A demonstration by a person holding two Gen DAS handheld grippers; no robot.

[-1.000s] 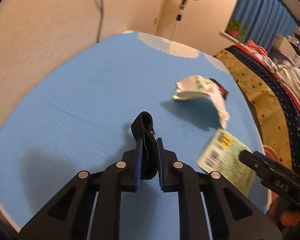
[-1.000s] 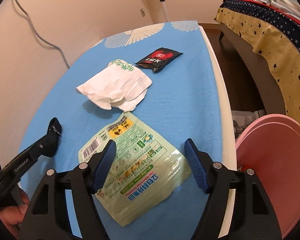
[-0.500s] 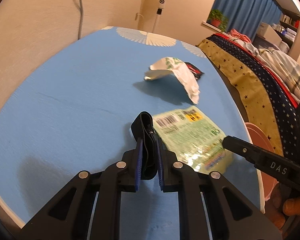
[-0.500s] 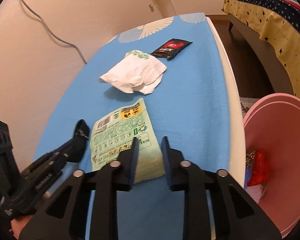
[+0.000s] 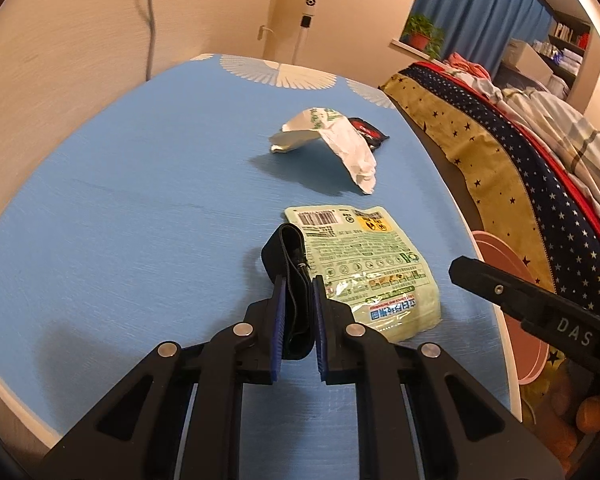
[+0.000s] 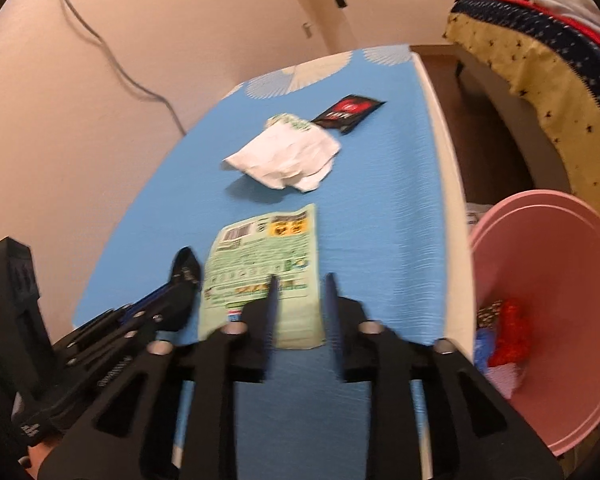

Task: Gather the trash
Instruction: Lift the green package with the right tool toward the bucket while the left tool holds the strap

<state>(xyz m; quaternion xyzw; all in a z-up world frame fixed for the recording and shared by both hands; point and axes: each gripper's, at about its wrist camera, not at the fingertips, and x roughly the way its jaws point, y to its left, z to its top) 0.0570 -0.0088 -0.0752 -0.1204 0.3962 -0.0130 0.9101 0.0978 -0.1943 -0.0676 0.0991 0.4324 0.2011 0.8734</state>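
My left gripper (image 5: 297,284) is shut on a folded black strap (image 5: 294,276) and holds it over the blue table, beside a flat green packet (image 5: 364,268). That packet also shows in the right wrist view (image 6: 264,264). My right gripper (image 6: 300,284) stands with its jaws narrowly apart over the packet's near edge; I cannot tell whether they pinch it. A crumpled white wrapper (image 6: 288,156) and a black-and-red sachet (image 6: 350,112) lie farther back. The left gripper shows at lower left in the right wrist view (image 6: 184,276).
A pink bin (image 6: 548,300) with some red and blue trash inside stands off the table's right edge. A bed with a starred cover (image 5: 500,152) is to the right. A wall runs along the table's left; a fan stand (image 5: 308,20) is behind.
My right gripper closed from wide open to a narrow gap and pulled back toward the table's near edge. The green packet has shifted and turned. My left gripper kept hold of the black strap.
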